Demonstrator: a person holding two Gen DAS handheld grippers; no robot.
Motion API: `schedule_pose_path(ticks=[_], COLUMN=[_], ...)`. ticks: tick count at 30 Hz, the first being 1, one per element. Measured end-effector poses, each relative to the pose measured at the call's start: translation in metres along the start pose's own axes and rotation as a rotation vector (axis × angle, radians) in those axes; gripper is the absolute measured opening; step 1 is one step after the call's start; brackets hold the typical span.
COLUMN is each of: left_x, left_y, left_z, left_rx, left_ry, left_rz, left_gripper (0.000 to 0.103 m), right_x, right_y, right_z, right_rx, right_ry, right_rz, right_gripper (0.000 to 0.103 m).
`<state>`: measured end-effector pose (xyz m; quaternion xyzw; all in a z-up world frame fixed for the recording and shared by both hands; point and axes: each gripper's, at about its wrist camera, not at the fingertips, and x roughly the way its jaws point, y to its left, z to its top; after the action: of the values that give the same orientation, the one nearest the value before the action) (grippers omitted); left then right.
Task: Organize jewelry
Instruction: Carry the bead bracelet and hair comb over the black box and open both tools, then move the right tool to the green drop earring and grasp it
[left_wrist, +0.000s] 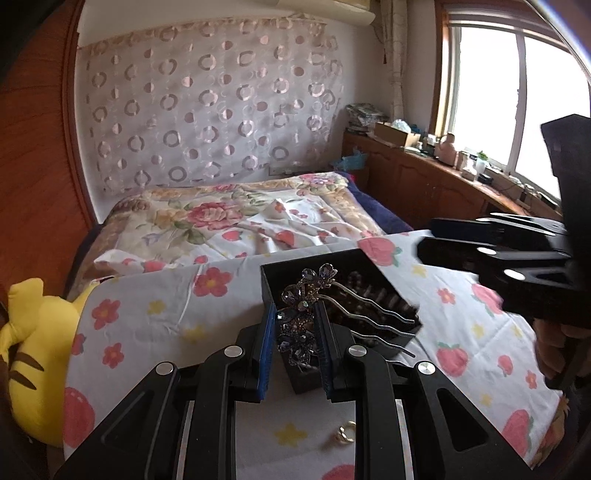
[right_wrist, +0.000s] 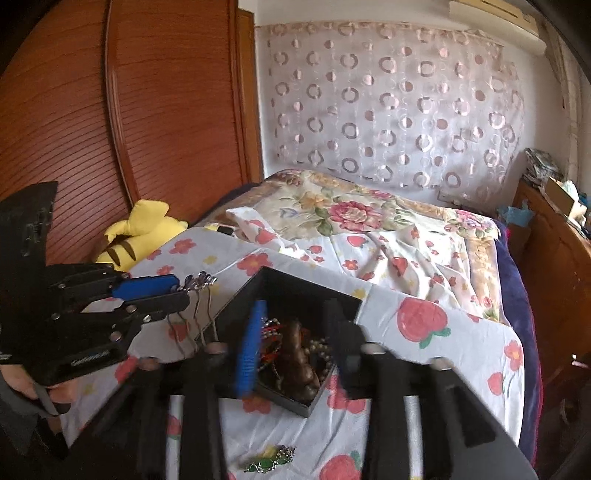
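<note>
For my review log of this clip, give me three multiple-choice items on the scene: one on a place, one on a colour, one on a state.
1. Where is the green brooch?
A. in the black box
B. on the sheet in front of the box
C. on the yellow plush toy

2. What colour are the pads on the gripper fingers?
A. blue
B. red
C. white

3. What is the left gripper doing?
A. hanging open and empty
B. shut on the jewelled hair comb
C. shut on the gold ring

Answers:
1 B: it lies on the flowered sheet, outside the box.
2 A: the pads are blue.
3 B: the hair comb sits clamped between its fingers, while the ring lies on the sheet.
</note>
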<state>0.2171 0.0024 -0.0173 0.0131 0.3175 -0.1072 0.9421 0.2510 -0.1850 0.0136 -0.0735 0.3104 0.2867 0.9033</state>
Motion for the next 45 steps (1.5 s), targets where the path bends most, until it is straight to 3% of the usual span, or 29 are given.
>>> schedule_pose_path(ticks=[20, 27, 37, 45], left_x=[0.057, 0.048, 0.006, -0.009], left_y=[0.008, 0.006, 0.002, 0.001], left_z=[0.023, 0.017, -0.014, -0.052], left_rx=[-0.064, -0.047, -0.034, -0.039], left_ry=[0.075, 0.066, 0.009, 0.031], left_rz=[0.043, 0.04, 0.001, -0.029], left_gripper=[0.02, 0.021, 0.043, 0.047], right_x=[-0.015, -0.013, 0.001, 0.017], right_y=[-0.012, -0.003, 0.001, 0.016], right_z=[-0.054, -0.075, -0.112, -0.13], right_rx=[-0.034, -0.056, -0.038, -0.004], right_ry=[0.03, 0.067, 0.15, 0.217], right_rz=[-0.034, -0.022, 0.029, 0.071], right_gripper=[0.045, 0.045, 0.041, 0.041])
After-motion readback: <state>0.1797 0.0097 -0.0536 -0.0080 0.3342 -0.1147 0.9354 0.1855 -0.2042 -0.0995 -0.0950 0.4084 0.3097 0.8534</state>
